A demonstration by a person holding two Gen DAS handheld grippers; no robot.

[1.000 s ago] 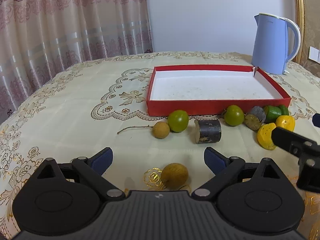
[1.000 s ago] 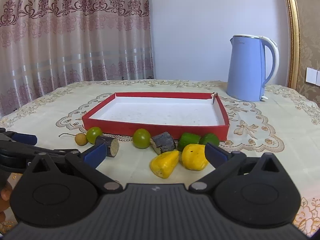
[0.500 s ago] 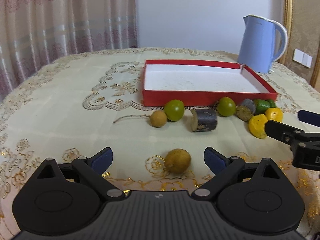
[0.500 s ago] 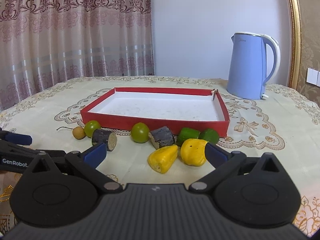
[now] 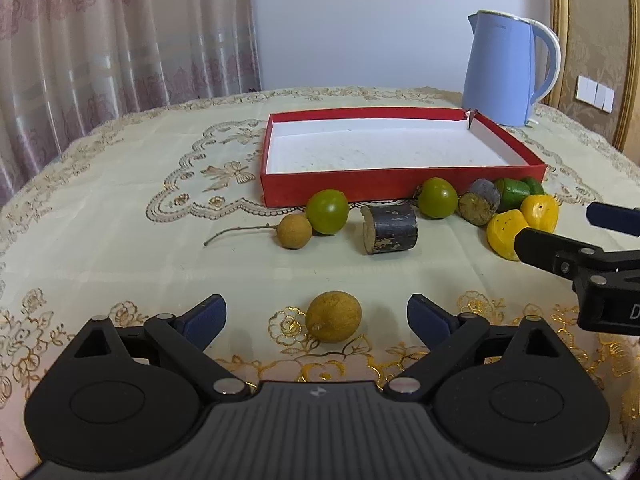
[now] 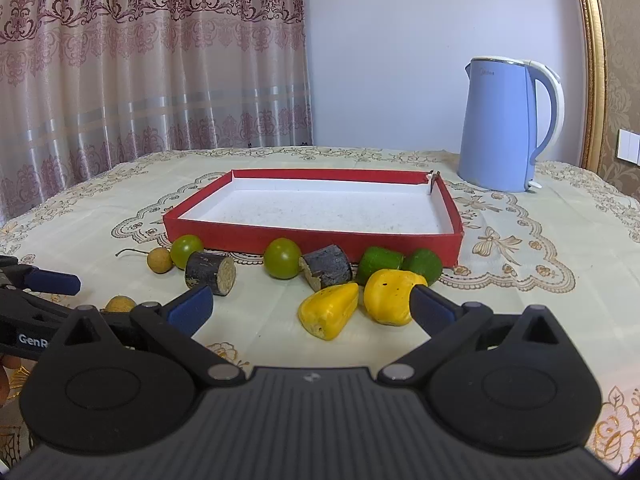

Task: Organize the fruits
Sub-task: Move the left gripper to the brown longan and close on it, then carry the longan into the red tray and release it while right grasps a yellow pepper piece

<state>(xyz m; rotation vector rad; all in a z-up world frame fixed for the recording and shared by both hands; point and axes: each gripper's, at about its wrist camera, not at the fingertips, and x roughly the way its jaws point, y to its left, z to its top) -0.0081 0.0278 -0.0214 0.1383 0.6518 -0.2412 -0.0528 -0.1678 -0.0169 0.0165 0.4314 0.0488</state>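
Looking along the left hand-held gripper (image 5: 316, 316), its two blue-tipped fingers stand wide apart with a brown round fruit (image 5: 334, 316) lying on the surface between them, untouched. Farther off, a shallow red tray (image 5: 400, 188) with a white floor sits on the embroidered cream tablecloth (image 5: 120, 232). Along the tray's near wall runs a row of fruit: a small brown longan with a stem (image 5: 294, 231), a green round fruit (image 5: 327, 211), a dark sugarcane piece (image 5: 390, 229), a second green fruit (image 5: 437, 197) and another cane piece (image 5: 479, 202). At the right edge, the right hand-held gripper (image 5: 576, 236) reaches in beside two yellow fruits (image 5: 506, 233). A blue kettle (image 5: 504, 68) stands behind the tray.

From the right wrist view, the right hand-held gripper (image 6: 310, 304) is also spread open — one yellow fruit (image 6: 330, 310) lies between its fingers and another (image 6: 390, 296) touches or sits just behind the right fingertip (image 6: 430, 306). Two green chunks (image 6: 378, 264) rest against the tray's (image 6: 312, 236) front wall.
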